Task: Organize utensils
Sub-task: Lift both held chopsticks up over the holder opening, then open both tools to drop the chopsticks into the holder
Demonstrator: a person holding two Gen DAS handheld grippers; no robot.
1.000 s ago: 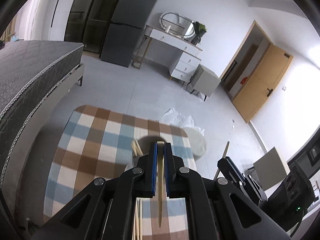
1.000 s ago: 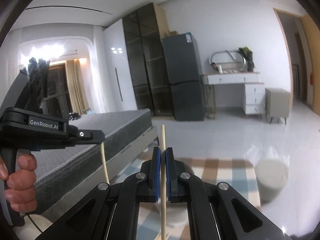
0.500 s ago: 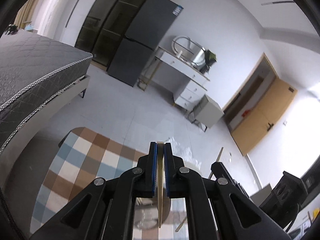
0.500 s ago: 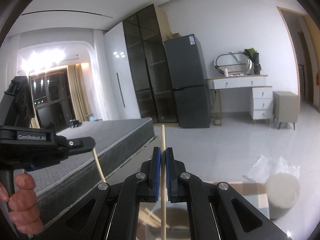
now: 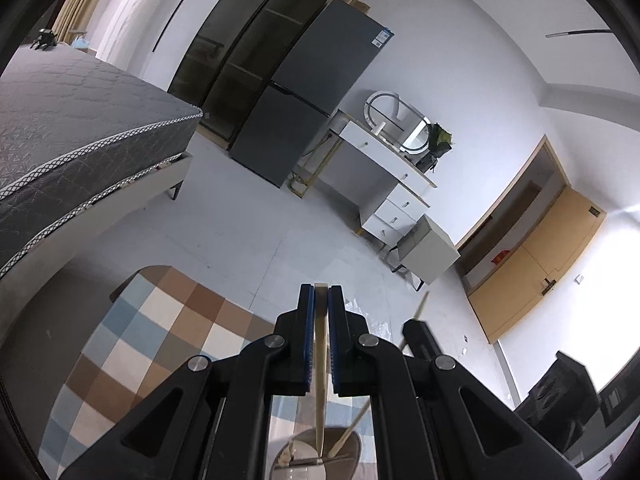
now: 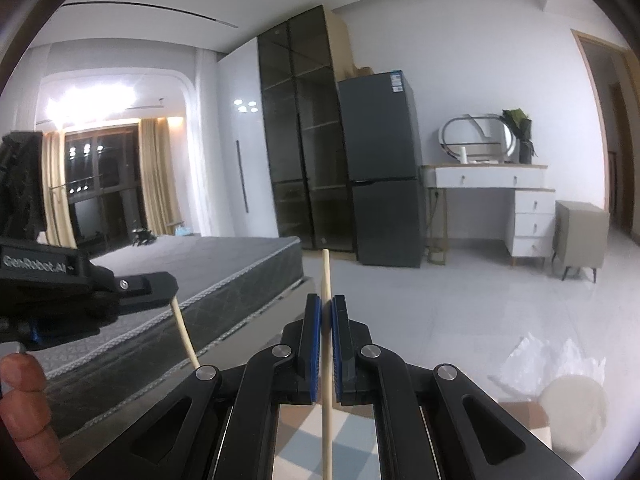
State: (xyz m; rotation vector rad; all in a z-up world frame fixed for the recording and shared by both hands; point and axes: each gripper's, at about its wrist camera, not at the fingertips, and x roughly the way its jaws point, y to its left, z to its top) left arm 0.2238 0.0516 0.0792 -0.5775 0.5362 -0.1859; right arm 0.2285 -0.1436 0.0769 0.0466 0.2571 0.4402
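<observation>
Between the right tool's (image 6: 326, 312) pads, a chopstick (image 6: 327, 380) stands upright.

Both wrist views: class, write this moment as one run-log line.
left gripper: shut on chopstick | right gripper: shut on second chopstick | cup: below

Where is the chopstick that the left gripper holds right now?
In the left wrist view the chopstick is clamped upright between the left gripper, its lower end dipping into the grey cup below, beside the chopstick held by the right gripper.
</observation>
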